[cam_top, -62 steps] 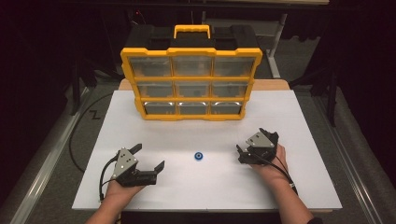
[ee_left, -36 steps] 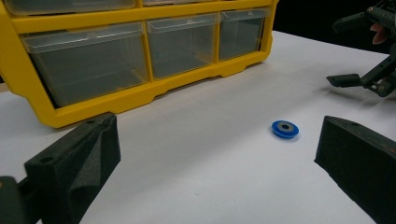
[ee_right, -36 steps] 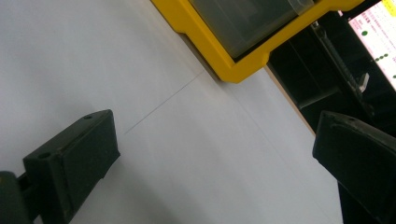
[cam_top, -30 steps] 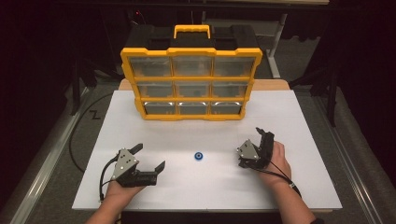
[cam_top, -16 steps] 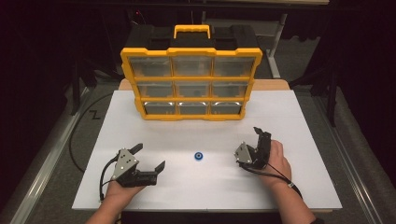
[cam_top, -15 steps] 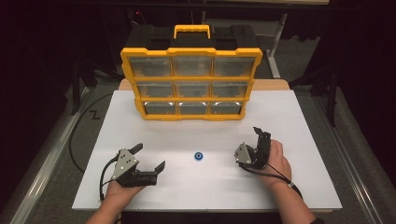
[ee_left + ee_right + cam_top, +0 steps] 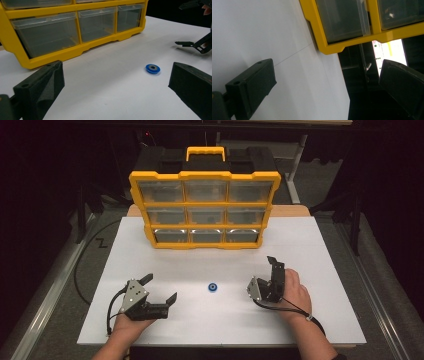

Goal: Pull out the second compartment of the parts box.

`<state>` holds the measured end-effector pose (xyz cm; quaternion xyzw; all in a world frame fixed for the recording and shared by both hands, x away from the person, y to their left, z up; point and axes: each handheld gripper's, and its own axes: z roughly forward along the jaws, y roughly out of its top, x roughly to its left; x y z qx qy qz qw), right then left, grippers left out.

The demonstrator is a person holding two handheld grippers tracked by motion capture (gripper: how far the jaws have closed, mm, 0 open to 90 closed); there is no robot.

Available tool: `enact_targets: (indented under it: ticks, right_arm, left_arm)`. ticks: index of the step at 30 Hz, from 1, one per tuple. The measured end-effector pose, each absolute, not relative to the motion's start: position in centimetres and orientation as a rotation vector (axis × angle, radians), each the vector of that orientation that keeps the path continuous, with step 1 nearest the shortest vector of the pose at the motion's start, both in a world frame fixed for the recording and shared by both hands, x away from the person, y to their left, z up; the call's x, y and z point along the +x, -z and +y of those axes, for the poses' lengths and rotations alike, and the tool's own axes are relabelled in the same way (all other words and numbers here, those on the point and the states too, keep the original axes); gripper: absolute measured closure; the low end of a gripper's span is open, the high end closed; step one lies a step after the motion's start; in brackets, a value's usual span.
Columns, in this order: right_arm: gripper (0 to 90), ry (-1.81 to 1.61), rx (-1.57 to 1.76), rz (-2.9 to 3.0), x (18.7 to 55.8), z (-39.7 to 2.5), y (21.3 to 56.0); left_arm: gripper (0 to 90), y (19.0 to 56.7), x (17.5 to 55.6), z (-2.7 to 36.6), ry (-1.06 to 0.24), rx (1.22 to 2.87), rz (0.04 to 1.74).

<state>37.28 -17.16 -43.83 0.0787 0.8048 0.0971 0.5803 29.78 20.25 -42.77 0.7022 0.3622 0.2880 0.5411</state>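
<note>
Blue ring (image 7: 213,287) between gaping grippers; untouched

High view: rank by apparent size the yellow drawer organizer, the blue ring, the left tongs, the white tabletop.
1. White tabletop
2. Yellow plastic drawer organizer with clear drawers
3. Left tongs, open
4. Small blue ring

The organizer stands farther from the camera, so its true size is understated.
</note>
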Motion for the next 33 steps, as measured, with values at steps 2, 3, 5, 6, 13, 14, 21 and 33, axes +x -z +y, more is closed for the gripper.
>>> enact_targets:
  ticks: [2,3,5,6,13,14,21,33]
  right_arm:
    - [2.2,-0.217,0.166,1.877,37.3,-17.1,43.8]
    - [2.2,-0.201,0.150,1.873,37.2,-17.0,43.8]
    - [2.2,-0.183,0.131,1.864,37.1,-16.9,43.8]
    - [2.2,-0.180,0.124,1.865,37.1,-16.8,43.8]
    - [2.4,-0.123,0.078,1.849,36.9,-16.5,44.0]
    - [2.4,-0.117,0.074,1.847,36.9,-16.5,44.0]
    - [2.4,-0.083,0.042,1.836,36.9,-16.4,44.1]
    - [8.3,-0.059,0.003,1.817,36.7,-15.7,44.1]
  left_arm:
    - [0.6,42.8,29.8,20.3,-0.686,1.669,0.860]
    - [0.6,42.8,29.8,20.2,-0.687,1.669,0.859]
    - [0.6,42.8,29.8,20.2,-0.690,1.671,0.858]
    - [0.6,42.8,29.7,20.2,-0.692,1.675,0.856]
    - [0.6,42.8,29.7,20.1,-0.713,1.698,0.848]
    - [0.6,42.8,29.7,20.1,-0.717,1.698,0.850]
    - [0.6,42.8,29.7,20.1,-0.719,1.697,0.851]
    - [0.6,42.8,29.7,20.0,-0.733,1.722,0.848]
